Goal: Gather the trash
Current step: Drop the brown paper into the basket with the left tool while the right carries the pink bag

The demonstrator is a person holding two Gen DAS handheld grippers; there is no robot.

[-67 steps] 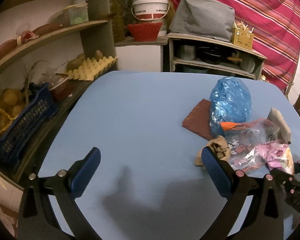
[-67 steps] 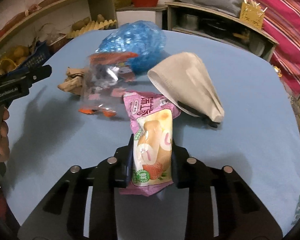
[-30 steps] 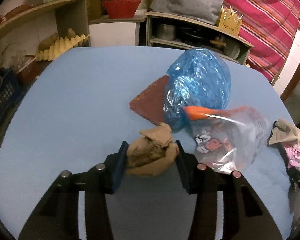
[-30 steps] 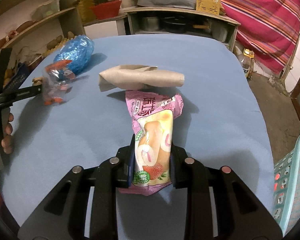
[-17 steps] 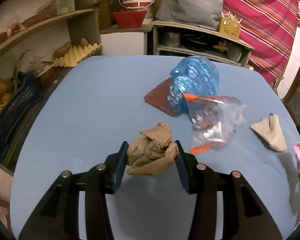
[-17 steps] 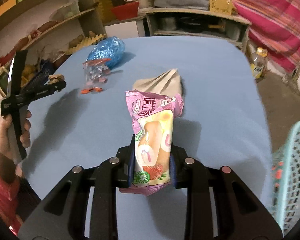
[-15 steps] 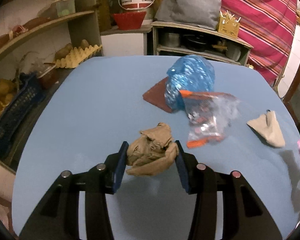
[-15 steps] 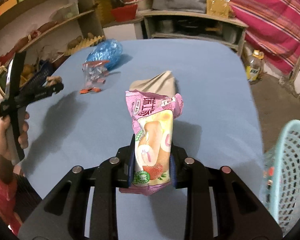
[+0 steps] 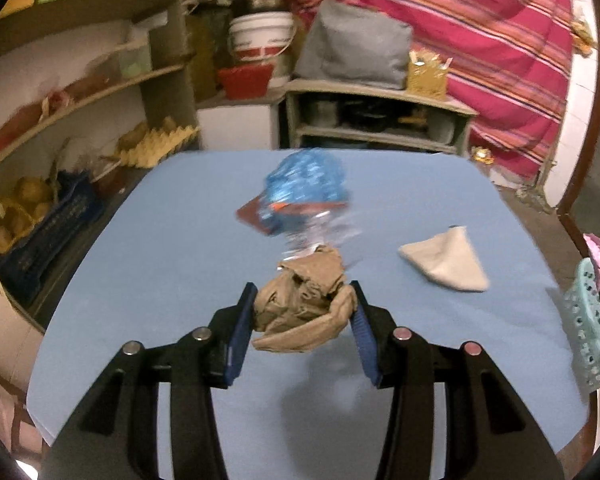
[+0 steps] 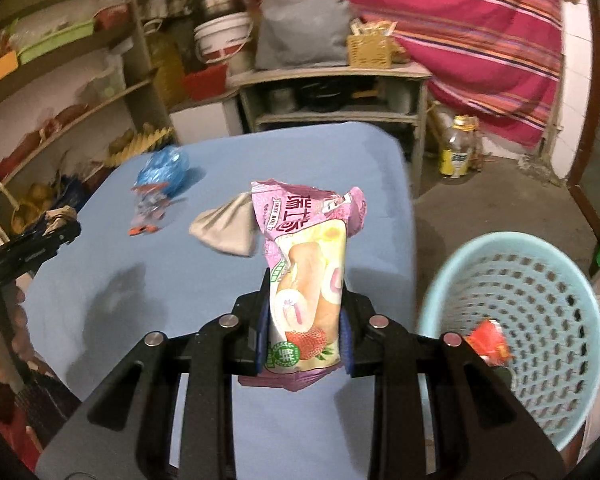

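Observation:
My left gripper (image 9: 302, 308) is shut on a crumpled brown paper wad (image 9: 304, 304), held above the blue table (image 9: 180, 264). My right gripper (image 10: 304, 316) is shut on a pink snack wrapper (image 10: 306, 276), held near the table's right edge. A light blue mesh basket (image 10: 516, 328) stands on the floor to the right, with a red wrapper (image 10: 490, 344) inside; it also shows in the left wrist view (image 9: 588, 336). On the table lie a blue plastic bag (image 9: 306, 184), a clear plastic bag (image 9: 320, 228) and a grey mask (image 9: 446, 260).
Shelves with an egg tray (image 9: 156, 148), a dark blue crate (image 9: 48, 228) and potatoes run along the table's left side. A low shelf unit (image 9: 376, 120) and striped cloth stand behind. A jar (image 10: 458, 148) sits on the floor.
Both grippers have lifted and swung to the right with their trash. The basket has come into fuller view under the right gripper's right side.

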